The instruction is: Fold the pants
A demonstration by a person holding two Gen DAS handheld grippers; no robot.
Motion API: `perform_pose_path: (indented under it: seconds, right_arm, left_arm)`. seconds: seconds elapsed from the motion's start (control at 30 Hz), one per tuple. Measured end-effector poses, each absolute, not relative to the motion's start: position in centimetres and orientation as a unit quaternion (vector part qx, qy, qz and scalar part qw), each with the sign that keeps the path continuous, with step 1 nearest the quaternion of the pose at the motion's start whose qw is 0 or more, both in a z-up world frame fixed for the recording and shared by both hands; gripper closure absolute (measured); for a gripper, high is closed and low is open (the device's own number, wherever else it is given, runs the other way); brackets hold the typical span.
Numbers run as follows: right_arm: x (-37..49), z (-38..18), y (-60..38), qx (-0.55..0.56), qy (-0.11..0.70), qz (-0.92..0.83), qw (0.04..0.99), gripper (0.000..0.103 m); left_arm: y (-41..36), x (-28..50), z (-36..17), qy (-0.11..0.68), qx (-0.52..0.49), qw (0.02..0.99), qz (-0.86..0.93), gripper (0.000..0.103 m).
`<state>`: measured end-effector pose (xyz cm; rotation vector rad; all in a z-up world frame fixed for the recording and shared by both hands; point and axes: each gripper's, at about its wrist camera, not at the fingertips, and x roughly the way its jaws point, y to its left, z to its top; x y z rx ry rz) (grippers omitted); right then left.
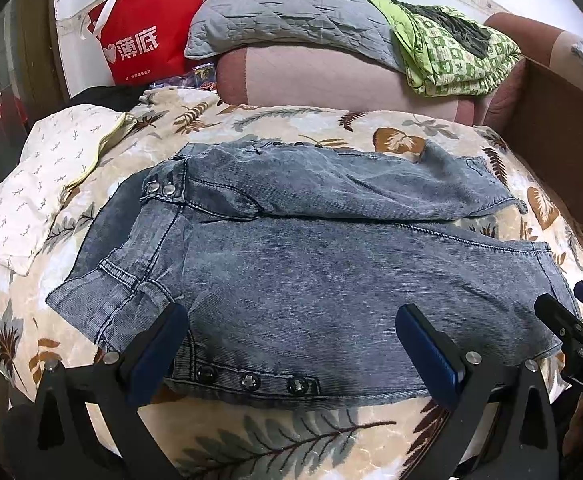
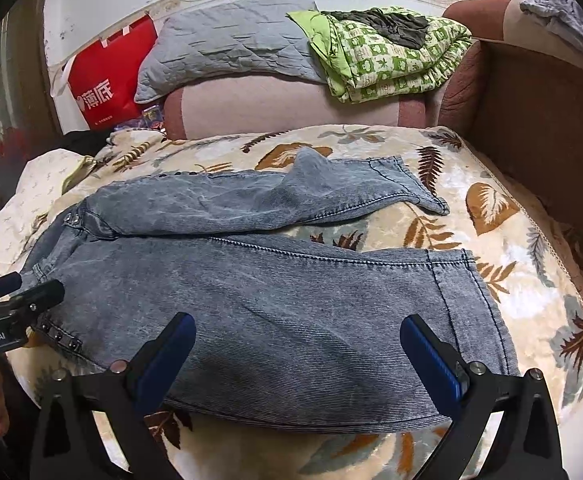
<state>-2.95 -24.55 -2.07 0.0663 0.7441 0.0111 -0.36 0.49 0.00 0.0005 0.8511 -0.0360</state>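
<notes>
Grey-blue denim pants (image 1: pixel 299 264) lie spread on a leaf-patterned blanket (image 1: pixel 291 432), waist to the left, two legs reaching right. The far leg (image 2: pixel 251 200) lies apart from the near leg (image 2: pixel 291 312). My left gripper (image 1: pixel 291 344) is open over the near waist edge with its snap buttons (image 1: pixel 249 381). My right gripper (image 2: pixel 297 356) is open over the near leg, close to its hem (image 2: pixel 467 292). Neither holds cloth. Each gripper shows at the edge of the other's view, the right one (image 1: pixel 571 320) and the left one (image 2: pixel 15 304).
A white patterned cloth (image 1: pixel 43 184) lies at the blanket's left. Behind stand a pink sofa cushion (image 1: pixel 331 76), a grey pillow (image 1: pixel 283 8), a green quilt (image 1: pixel 451 48) and a red bag (image 1: pixel 143 36). A brown sofa arm (image 2: pixel 543 120) rises on the right.
</notes>
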Motion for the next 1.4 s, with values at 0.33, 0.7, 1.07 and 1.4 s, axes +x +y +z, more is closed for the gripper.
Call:
perform_pose_path:
  seconds: [0.33, 0.7, 1.07, 1.4]
  right_arm:
    - [-3.0, -2.3, -24.8, 0.036, 0.363, 0.000, 0.931, 0.000]
    - [-2.7, -2.5, -24.8, 0.036, 0.367, -0.001, 0.930, 0.000]
    - [-2.7, -3.0, -26.2, 0.070, 0.383, 0.009, 0.921, 0.000]
    - [-6.9, -7.1, -41.5, 0.355, 0.427, -0.066, 0.829, 0.000]
  left_arm:
    - [0.5, -0.4, -0.3, 0.416, -0.001, 0.909, -0.015, 0.000]
    - [1.0, -0.3, -0.5, 0.419, -0.008, 0.908, -0.014, 0.000]
    - [3.4, 0.2, -1.1, 0.433, -0.032, 0.901, -0.017, 0.000]
    - [15.5, 1.4, -4.9, 0.471, -0.182, 0.858, 0.093, 0.000]
